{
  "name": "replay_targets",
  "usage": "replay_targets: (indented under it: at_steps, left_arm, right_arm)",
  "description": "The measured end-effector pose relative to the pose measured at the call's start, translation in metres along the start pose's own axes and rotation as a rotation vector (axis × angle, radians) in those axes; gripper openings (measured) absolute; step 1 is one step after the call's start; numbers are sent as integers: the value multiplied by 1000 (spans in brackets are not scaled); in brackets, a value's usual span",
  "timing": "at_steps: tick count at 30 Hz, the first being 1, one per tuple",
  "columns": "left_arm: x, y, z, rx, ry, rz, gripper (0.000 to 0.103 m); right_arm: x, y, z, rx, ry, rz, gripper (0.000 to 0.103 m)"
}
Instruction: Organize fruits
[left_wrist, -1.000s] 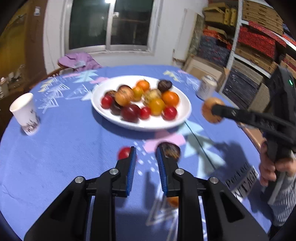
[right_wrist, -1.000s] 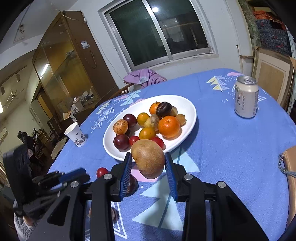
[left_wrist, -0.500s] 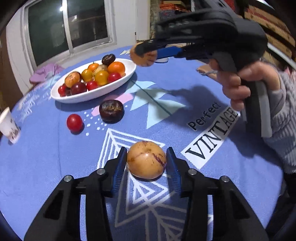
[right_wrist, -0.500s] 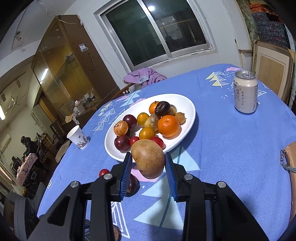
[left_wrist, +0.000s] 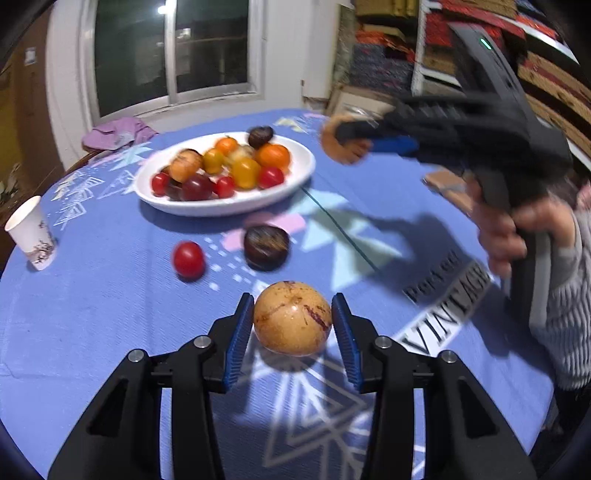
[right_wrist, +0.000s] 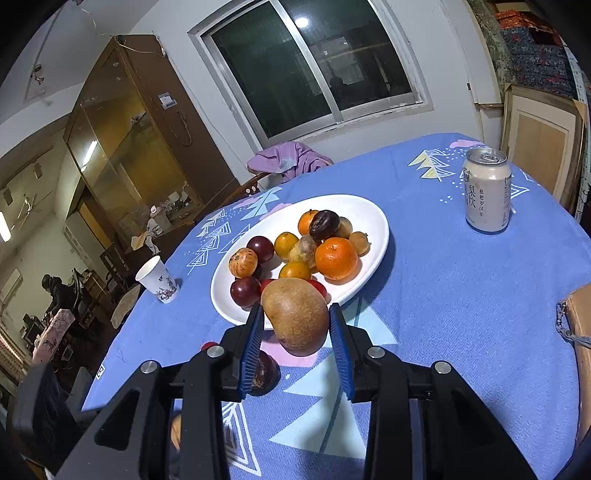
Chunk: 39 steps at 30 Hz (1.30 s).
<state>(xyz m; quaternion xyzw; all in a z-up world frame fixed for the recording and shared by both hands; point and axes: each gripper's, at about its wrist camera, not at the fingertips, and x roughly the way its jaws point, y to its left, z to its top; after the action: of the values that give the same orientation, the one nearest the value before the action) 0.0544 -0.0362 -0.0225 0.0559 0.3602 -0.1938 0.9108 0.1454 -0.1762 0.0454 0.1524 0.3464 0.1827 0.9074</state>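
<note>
Left gripper (left_wrist: 292, 325) points down at the table, its blue pads (left_wrist: 236, 339) flanking a fruit (left_wrist: 291, 317) with slight gaps. Right gripper (right_wrist: 297, 328), gripped by a hand (left_wrist: 506, 236) with striped sleeve, is clamped on a brown fruit (right_wrist: 297, 315) in the air.

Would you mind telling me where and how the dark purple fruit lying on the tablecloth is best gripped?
Grip the dark purple fruit across its widest middle, coming from above and the near side. It sits low and round on the tablecloth, apart from the red fruit and white plate, so both flanks are free.
</note>
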Motion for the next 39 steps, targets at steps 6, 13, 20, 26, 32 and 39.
replay_targets:
  at_steps: [6, 13, 20, 26, 32, 39]
  left_arm:
    - [0, 40, 63, -68, -96, 90, 43]
    - [40, 78, 132, -165, -136, 143, 43]
    - [102, 130, 169, -253, -65, 168, 43]
    - [140, 157, 173, -290, -19, 169, 43]
    - [145, 158, 168, -286, -13, 180, 44]
    - [104, 154, 152, -298, -57, 206, 55]
  right_arm:
    - [8, 3, 7, -19, 0, -34, 36]
    - [51, 18, 39, -112, 35, -102, 36]
    - [107, 52, 34, -260, 110, -97, 36]
    - [132, 60, 41, -289, 100, -93, 36]
    - [141, 59, 40, -299, 97, -99, 39]
    - [112, 46, 42, -231, 79, -95, 41]
